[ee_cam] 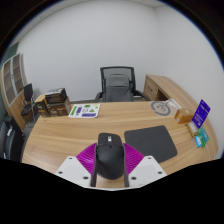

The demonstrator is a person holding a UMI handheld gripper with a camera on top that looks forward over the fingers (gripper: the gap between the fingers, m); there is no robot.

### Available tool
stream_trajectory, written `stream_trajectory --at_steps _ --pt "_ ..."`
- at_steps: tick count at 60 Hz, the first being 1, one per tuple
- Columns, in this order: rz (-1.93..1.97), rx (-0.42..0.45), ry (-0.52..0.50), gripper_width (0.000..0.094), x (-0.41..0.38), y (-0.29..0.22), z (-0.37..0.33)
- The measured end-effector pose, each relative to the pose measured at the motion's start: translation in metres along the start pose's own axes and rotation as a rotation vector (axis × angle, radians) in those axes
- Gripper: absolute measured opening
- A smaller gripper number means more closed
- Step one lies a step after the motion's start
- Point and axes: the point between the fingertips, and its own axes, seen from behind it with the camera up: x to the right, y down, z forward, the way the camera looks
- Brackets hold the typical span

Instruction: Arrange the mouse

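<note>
Gripper view, tongs gripping mouse, mousepad just beside

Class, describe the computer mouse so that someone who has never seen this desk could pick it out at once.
Start at the wide wooden desk facing the black office chair. At its near edge, left of the dark mouse pad, lies the mouse, between the gripper's pink-padded jaws. It is the only small, rounded, glossy black thing there; the pad beside it is flat and angular.
</note>
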Motion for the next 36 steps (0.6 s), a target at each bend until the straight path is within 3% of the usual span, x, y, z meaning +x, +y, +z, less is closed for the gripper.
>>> stream_trajectory --at_steps 14,28,36 --pt "0.015 0.085 0.136 0.0369 0.122 -0.062 -0.001" --pt "0.025 0.023 0.209 0.0367 0.201 -0.028 0.057" --pt "0.057 -0.026 0.198 0.0368 0.219 0.007 0.1"
